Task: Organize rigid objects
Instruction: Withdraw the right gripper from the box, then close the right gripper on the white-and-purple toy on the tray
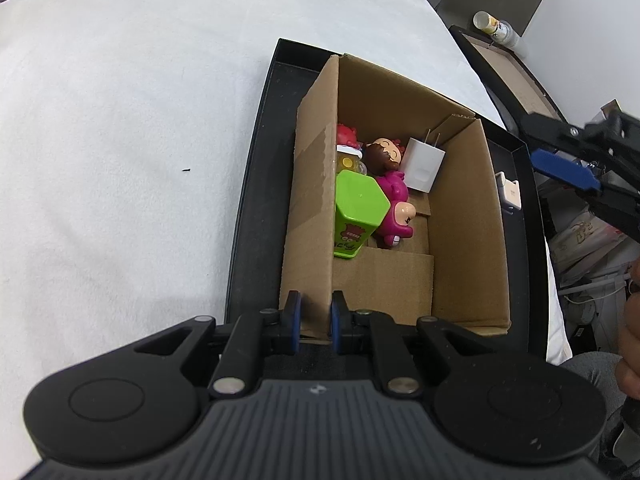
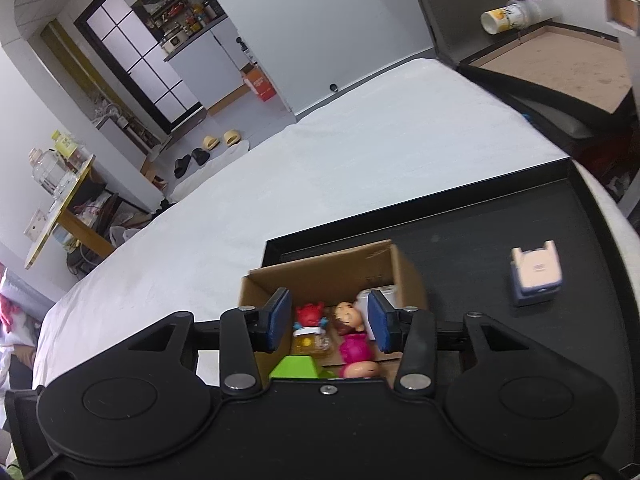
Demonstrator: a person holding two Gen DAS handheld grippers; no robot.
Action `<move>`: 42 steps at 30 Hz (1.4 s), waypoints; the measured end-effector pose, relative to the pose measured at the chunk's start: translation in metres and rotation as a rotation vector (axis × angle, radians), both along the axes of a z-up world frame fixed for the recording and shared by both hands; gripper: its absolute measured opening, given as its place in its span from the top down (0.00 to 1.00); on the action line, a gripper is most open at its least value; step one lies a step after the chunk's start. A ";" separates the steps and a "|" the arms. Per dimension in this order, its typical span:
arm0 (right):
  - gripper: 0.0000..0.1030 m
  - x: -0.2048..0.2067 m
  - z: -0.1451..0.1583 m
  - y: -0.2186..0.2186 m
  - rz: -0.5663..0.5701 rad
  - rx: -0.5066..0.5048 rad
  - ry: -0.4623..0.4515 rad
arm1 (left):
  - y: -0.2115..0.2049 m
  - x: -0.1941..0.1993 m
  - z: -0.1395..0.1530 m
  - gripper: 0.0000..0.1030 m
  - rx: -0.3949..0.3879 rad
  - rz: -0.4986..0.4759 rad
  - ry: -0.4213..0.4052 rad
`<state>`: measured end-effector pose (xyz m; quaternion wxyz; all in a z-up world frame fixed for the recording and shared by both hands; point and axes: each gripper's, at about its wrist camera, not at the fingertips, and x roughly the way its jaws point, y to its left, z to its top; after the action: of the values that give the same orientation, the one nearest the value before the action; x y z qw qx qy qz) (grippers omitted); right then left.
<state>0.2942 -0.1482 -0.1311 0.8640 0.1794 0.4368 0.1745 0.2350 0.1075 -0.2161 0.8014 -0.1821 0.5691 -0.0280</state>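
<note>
left gripper [image 1: 316,316]: sitting at the near end of the cardboard box [image 1: 460,216], jaws clamped on the box's left wall, one blue pad on each side of the cardboard
right gripper [image 2: 329,320]: hanging over the box, jaws standing apart with nothing between the pads, only box contents showing in the gap below; in the left wrist view it is coming in from the right edge, above the tray's right rim
cardboard box: standing open-topped inside the black tray [image 1: 256,168], flaps up
black tray: lying on the white tablecloth [image 1: 120,120], near the table's right edge
green block [image 1: 358,212]: leaning against the left inner wall of the box, hexagon face up
pink figure [image 1: 394,208]: lying on its side just right of the green block, touching it
brown-haired doll [image 1: 384,154]: lying behind the pink figure, toward the far end
red figure [image 2: 310,314]: sitting in the far left corner, on top of a yellow jar [image 2: 310,344]
white charger [image 1: 424,166]: propped upright against the inner divider, prongs pointing up, just right of the doll
small white adapter [image 2: 536,276]: lying on the tray floor outside the box, on its right side, apart from the box wall
cup [image 2: 504,16]: lying tipped over on a brown surface beyond the table
person: a hand [image 1: 630,340] showing at the right edge of the left wrist view
</note>
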 end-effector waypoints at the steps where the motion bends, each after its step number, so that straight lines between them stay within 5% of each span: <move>1: 0.58 -0.001 -0.001 -0.003 -0.004 0.001 0.001 | 0.000 0.000 0.000 0.87 -0.001 0.001 0.000; 17: 0.29 -0.005 -0.017 -0.073 -0.128 -0.012 -0.018 | -0.005 -0.002 0.004 0.88 0.028 0.014 0.000; 31: 0.27 -0.001 -0.047 -0.118 -0.213 -0.036 0.001 | -0.011 0.000 0.006 0.89 0.060 0.024 0.008; 42: 0.27 0.021 -0.073 -0.110 -0.181 -0.118 0.044 | -0.015 0.004 0.003 0.89 0.080 0.037 0.026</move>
<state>0.3152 -0.2584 -0.2041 0.8755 0.1710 0.4472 0.0656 0.2394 0.0927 -0.2133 0.8008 -0.1608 0.5768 0.0120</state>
